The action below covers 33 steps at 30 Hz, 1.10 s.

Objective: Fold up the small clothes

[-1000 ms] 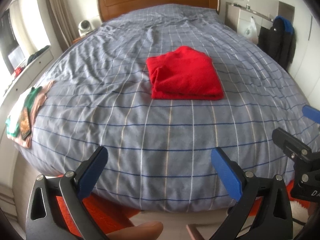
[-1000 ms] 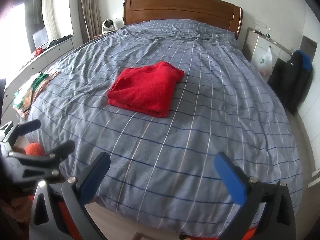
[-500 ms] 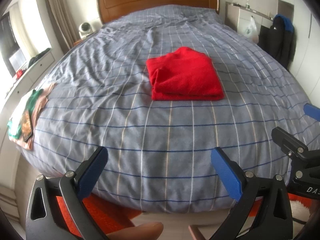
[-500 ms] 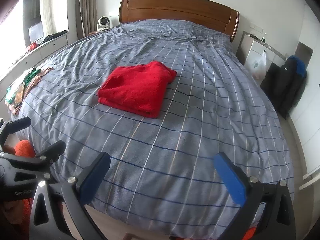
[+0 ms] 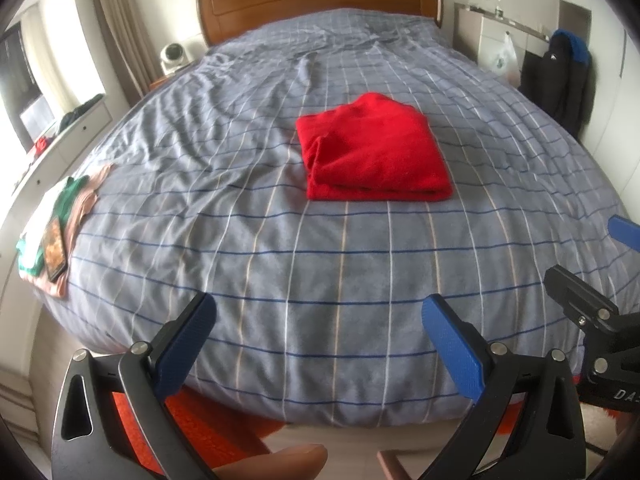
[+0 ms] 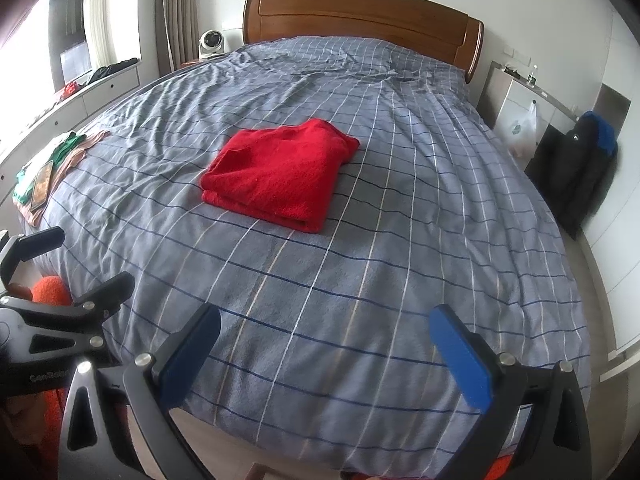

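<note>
Since a second ago the right hand-held gripper has swung slightly; both it and the left hand-held gripper gape empty, well short of the folded red garment mid-bed, apparently soft, light, best pinched at an edge.

Red garment, folded into a thick, roughly square stack, lying flat near the middle of the grey-blue checked bedspread. Doubled layers showing along the near edge and at the left side, with a slightly bunched corner toward the headboard end. Fuzzy, towel-like knit, solid colour, no print visible.
</note>
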Available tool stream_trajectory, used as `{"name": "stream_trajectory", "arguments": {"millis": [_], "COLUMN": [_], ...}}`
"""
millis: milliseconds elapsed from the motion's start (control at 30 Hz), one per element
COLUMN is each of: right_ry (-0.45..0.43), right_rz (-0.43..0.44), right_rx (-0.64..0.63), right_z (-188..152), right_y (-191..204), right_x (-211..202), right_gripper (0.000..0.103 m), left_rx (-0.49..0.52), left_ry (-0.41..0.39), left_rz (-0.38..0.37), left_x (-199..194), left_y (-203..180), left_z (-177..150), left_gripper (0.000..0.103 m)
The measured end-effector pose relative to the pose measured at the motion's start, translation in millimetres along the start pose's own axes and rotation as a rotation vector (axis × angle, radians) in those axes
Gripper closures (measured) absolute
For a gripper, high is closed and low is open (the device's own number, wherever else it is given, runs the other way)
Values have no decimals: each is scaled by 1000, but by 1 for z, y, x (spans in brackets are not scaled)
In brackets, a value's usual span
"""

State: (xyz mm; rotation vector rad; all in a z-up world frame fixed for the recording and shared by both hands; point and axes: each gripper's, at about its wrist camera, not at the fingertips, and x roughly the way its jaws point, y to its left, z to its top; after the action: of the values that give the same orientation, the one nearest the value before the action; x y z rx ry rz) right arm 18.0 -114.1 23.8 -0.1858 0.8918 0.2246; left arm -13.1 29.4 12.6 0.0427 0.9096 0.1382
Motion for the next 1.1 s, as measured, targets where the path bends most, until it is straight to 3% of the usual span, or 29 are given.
{"name": "stream_trajectory", "arguments": {"millis": [567,1100], "right_ry": [-11,-70], "right_rz": [89,70], "right_rx": [41,31], "right_z": [2,20], "right_y": [3,2], "right_x": [-9,-17], "right_gripper": [1,1], "left_rx": [-6,-21], "left_ry": [-30,-38], "left_rz": [43,40], "left_x": [-6,-19], "left_y": [4,6], "left_z": [8,21], "left_gripper": [0,0]}}
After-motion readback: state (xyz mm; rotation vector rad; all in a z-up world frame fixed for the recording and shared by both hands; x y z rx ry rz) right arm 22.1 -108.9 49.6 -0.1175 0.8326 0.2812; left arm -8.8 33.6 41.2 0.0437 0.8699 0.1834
